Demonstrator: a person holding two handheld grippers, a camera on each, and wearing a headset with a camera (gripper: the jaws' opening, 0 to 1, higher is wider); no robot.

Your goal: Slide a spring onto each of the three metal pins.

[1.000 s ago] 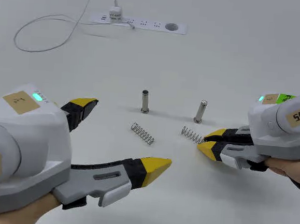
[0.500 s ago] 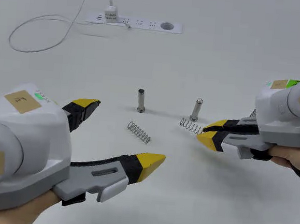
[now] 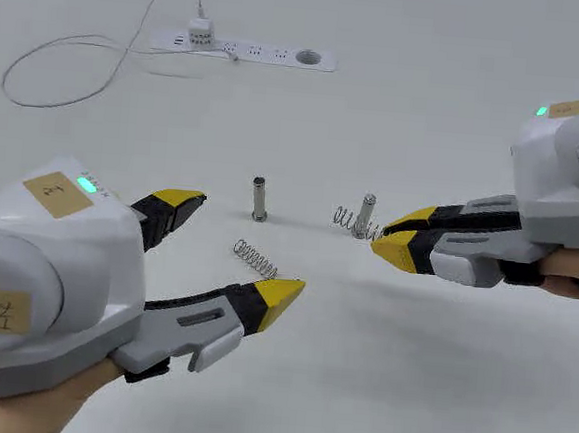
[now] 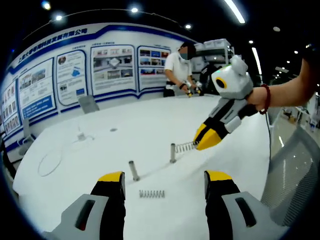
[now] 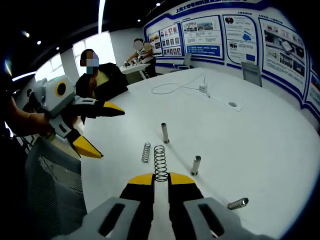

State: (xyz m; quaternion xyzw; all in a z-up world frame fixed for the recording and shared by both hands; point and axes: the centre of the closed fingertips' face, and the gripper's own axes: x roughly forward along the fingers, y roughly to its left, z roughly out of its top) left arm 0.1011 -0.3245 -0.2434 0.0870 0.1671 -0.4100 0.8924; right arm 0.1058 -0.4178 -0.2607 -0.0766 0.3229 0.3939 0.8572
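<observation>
My right claw (image 3: 386, 239) is clenched on a coiled steel spring (image 3: 345, 219), just beside an upright grey metal pin (image 3: 366, 215) at frame centre. My left claw (image 3: 244, 244), lower left, is released. A second spring (image 3: 255, 259) lies on the white tabletop (image 3: 428, 117).

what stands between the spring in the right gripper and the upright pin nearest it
Nothing visible does. The right gripper is shut on the spring, held just beside the nearer upright pin, with bare table between them. The other spring lies off to the far side.
</observation>
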